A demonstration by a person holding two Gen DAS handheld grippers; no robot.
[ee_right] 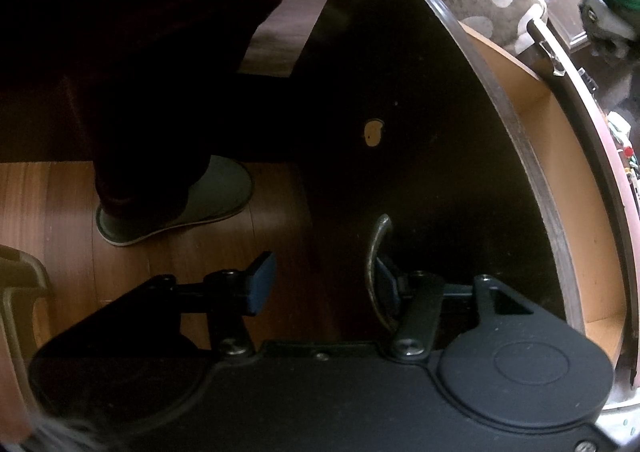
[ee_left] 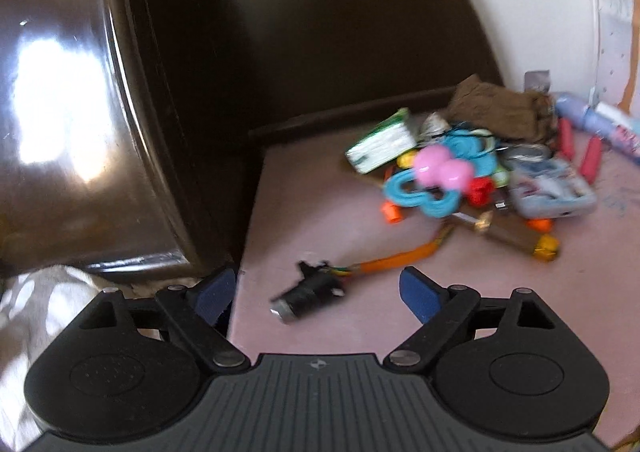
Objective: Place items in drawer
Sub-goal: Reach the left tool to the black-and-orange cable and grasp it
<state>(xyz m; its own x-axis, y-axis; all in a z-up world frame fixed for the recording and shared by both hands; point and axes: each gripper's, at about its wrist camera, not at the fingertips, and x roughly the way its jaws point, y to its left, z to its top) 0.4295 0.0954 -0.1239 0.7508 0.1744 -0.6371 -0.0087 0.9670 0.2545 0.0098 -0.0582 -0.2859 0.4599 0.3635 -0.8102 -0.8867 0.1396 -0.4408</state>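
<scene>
My left gripper (ee_left: 316, 294) hovers with jaws spread wide, gripping nothing, over the pink worktop (ee_left: 312, 204). A black plug (ee_left: 308, 292) on an orange cable (ee_left: 396, 260) lies between and just ahead of the jaws. Farther right sits a blurred heap of items (ee_left: 472, 172), well apart from them. My right gripper (ee_right: 324, 284) is also spread wide; its right finger (ee_right: 386, 280) is hooked behind the metal handle (ee_right: 374, 272) of the dark drawer (ee_right: 400, 132), which stands pulled out, its tan inside (ee_right: 576, 192) showing at right.
</scene>
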